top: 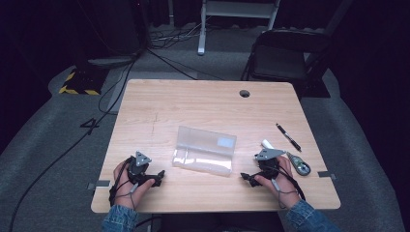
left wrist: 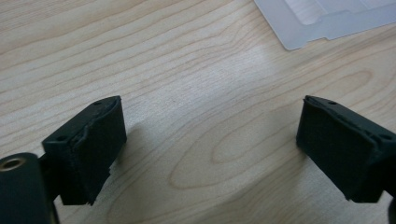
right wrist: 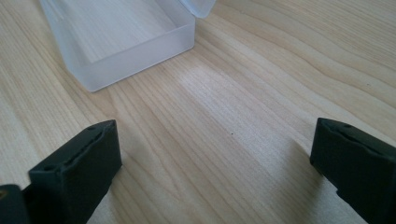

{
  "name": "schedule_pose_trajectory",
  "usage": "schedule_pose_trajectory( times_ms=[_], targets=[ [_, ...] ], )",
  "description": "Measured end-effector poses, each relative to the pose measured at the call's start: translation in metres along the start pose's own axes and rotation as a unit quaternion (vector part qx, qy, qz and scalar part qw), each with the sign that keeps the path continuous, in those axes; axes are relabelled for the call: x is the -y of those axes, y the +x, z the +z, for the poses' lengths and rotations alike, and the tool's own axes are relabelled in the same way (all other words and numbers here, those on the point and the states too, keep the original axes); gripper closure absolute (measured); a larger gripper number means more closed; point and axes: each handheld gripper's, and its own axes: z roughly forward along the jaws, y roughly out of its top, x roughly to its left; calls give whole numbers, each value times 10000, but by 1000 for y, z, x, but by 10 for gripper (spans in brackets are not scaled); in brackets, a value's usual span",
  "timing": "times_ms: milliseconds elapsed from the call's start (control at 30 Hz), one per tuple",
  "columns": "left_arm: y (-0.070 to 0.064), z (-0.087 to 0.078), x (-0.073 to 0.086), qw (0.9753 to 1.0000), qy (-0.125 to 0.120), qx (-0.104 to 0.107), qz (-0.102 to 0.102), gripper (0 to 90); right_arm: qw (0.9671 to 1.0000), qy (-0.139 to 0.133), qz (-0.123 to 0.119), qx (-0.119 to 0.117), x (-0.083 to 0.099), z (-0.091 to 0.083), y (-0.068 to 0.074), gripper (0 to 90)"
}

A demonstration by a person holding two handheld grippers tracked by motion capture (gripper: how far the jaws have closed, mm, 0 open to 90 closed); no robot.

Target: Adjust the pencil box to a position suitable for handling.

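The frosted plastic case (top: 205,150) lay open near the middle of the wooden table (top: 193,104), its lid tilted up behind the shallow tray. The left gripper (top: 158,177) rested on the table near the front edge, to the left of the case, its jaws spread wide with nothing between them; in the left gripper view bare wood filled the gap and a corner of the case (left wrist: 322,18) sat well ahead. The right gripper (top: 244,178) rested to the right of the case, also near the front edge, its jaws likewise wide apart and empty; in the right gripper view the case's tray (right wrist: 126,39) stood ahead and to the left, a clear strip of table between.

Open room lay on the far half of the table and between each gripper and the case. A black pen (top: 288,137) and a white marker (top: 267,144) lay near the right edge, and a small grey tool (top: 300,164) lay just beside the right hand (top: 278,174).

The case was translucent and rectangular with rounded corners; the tabletop showed pale grain; the jaw pads were matte black blocks.
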Motion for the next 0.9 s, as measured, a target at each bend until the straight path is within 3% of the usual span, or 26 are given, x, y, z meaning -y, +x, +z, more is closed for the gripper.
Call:
schedule_pose_trajectory(
  times_ms=[100, 200, 300, 367, 500, 700, 900],
  targets=[
    [-1, -1, 0, 10000, -53, 7, 48, 169, 10000, -81, -35, -35, -1, 0, 3, 84],
    [-2, -1, -2, 10000, -38, 10, 50, 200, 9999, -142, 63, 10, -1, -1, 4, 198],
    [-3, -4, -4, 10000, -89, 31, 22, 214, 9997, -140, 175, -88, -3, -4, 2, 263],
    [-4, -5, -6, 9998, -182, 83, -71, 230, 9992, -233, 312, -108, -6, -7, 1, 272],
    [-5, -7, -8, 9997, -222, 76, -69, 248, 9991, -284, 312, -109, -14, -11, 2, 292],
    [-1, -6, -7, 9999, -84, -85, -13, 261, 9990, -282, 288, -180, -32, -7, 7, 293],
    [6, -4, -2, 9998, -2, -159, -113, 263, 9992, -204, 240, -256, -49, 5, 14, 291]
  ],
)
